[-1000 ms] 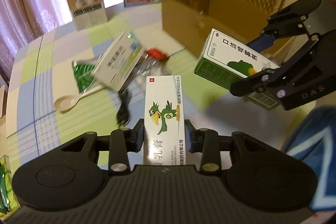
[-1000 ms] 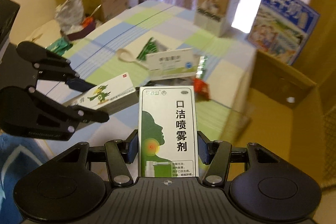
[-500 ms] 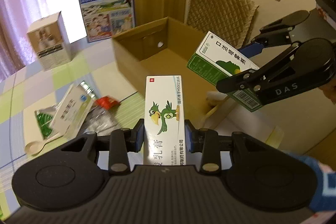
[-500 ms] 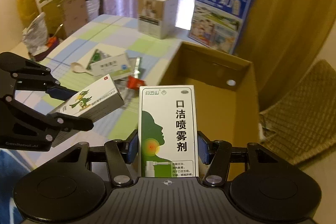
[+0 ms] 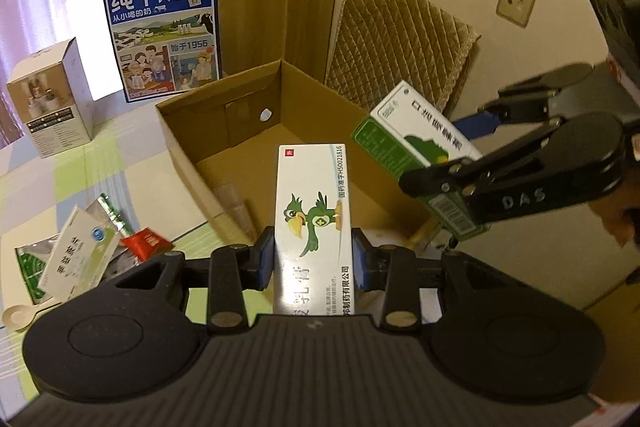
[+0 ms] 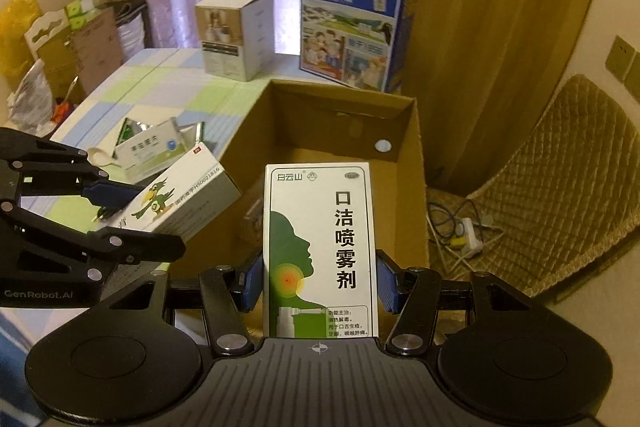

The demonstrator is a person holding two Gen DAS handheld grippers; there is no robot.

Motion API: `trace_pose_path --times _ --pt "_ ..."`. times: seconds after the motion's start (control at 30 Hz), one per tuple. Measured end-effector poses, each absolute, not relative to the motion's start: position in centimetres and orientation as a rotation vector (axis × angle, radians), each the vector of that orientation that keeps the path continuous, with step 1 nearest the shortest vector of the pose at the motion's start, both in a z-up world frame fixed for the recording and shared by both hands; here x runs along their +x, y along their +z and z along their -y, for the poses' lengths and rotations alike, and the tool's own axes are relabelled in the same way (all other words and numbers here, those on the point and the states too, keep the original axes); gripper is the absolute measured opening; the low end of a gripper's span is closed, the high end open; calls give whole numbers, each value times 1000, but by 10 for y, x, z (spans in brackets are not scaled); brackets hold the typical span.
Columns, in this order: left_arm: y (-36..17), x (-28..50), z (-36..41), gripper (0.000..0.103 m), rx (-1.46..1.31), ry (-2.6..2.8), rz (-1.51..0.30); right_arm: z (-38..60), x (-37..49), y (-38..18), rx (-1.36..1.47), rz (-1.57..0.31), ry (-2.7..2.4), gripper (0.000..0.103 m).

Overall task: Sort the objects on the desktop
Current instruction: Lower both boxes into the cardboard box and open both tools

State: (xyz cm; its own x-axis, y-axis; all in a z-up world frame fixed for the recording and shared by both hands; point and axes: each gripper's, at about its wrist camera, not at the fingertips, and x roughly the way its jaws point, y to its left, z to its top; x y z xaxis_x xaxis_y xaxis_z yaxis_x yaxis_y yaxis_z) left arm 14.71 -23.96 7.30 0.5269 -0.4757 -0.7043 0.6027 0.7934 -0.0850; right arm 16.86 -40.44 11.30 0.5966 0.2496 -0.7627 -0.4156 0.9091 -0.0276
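The left gripper (image 5: 313, 261) is pinching the parrot box (image 5: 313, 223) by its two long sides, w/ the blue pads (image 5: 264, 261) pressed flat on it; the box sticks out forward, up in the air, over the near edge of the brown cardboard box (image 5: 192, 151); the right gripper (image 6: 319, 285) is pinching the green spray box (image 6: 318, 251) the same way, also in the air, just in front of the open cardboard box; the two small boxes are near each other but apart.

Both look like thin card medicine boxes; prob light, a bit stiff, but easy to dent if squeezed hard; the faces look smooth, so they could slide; holding them low on the long sides, like now, seems good.

Looks like both are abt to go in the cardboard box; it looks mostly bare inside.

More stuff is on the checked tablecloth (image 5: 120, 147): a white-green box (image 5: 78, 259), a red packet (image 5: 146, 243), a spoon (image 5: 18, 315); those likely come next.
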Motion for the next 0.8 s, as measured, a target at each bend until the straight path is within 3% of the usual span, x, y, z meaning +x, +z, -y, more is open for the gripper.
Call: trace_pose_path --times 0.8 --pt "33 201 276 33 57 -636 -843 431 220 77 -123 -904 351 53"
